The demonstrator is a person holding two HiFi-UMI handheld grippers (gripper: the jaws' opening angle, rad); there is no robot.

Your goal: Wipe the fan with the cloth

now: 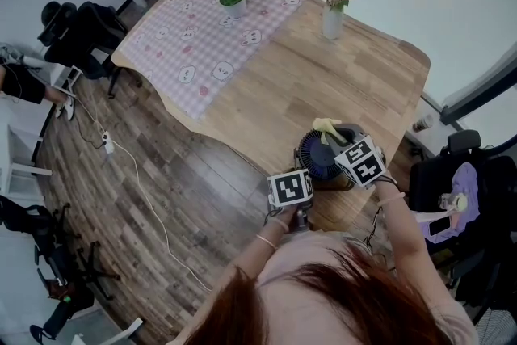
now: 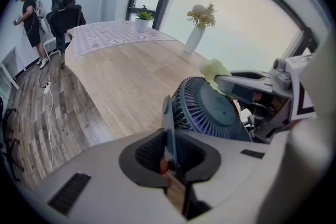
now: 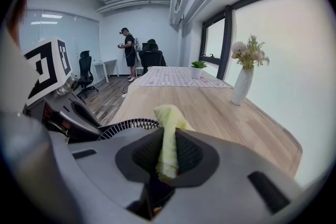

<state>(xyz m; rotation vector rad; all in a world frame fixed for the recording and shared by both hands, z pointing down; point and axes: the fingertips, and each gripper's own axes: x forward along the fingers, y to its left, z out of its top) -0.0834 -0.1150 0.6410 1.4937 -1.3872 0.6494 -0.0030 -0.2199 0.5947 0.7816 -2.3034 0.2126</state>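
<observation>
Left tongs (image 2: pixel 169 153) pinch the round dark-blue plastic fan (image 2: pixel 212 110) by its frame, my right tongs (image 3: pixel 167 153) clamp the yellow cloth (image 3: pixel 169 119); wiping looks unstarted.

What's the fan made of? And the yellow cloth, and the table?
The fan looks like hard plastic, dark blue-grey and matte: its grille ribs are thin and even. The cloth looks like soft fabric, pale yellow; it folds and bunches. The table looks like light wood, smooth-finished; the grain lines could also be laminate.
</observation>
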